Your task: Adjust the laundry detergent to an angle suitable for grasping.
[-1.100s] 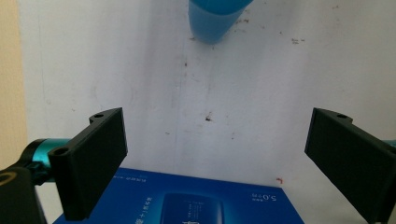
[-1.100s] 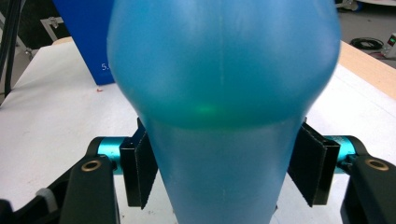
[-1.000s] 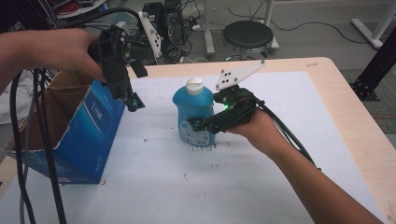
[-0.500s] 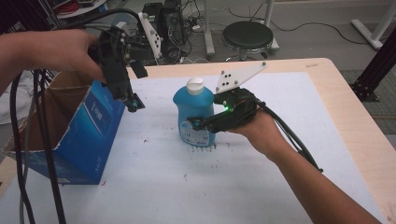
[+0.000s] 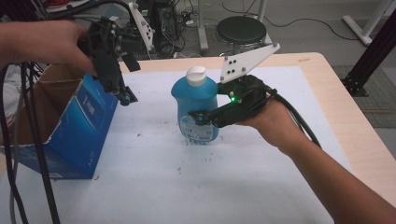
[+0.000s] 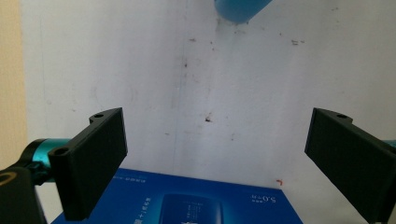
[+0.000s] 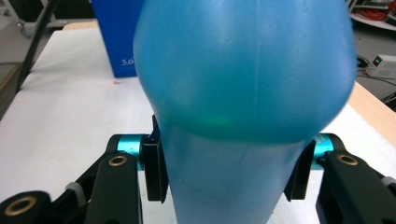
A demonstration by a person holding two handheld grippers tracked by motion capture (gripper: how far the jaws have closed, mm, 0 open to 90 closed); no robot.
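Note:
A blue detergent bottle [image 5: 195, 100] with a white cap stands upright on the white mat [image 5: 187, 186] at mid-table. My right gripper [image 5: 201, 117] comes in from the right and is shut on its lower body. In the right gripper view the bottle [image 7: 243, 70] looms close, with a jaw pressed to each side of its narrow part at my right gripper [image 7: 229, 175]. My left gripper [image 5: 124, 95] hangs open, pointing down over the right edge of an open blue cardboard box [image 5: 70, 126]. The left gripper view has my left gripper [image 6: 217, 128] spread wide over the box top [image 6: 187, 203], with the bottle [image 6: 238, 9] beyond.
The blue box stands at the table's left with its top flaps open. Black cables [image 5: 28, 140] hang down in front of it. The wooden table edge [image 5: 348, 107] runs along the right. A round black stool [image 5: 240, 30] and equipment stand behind the table.

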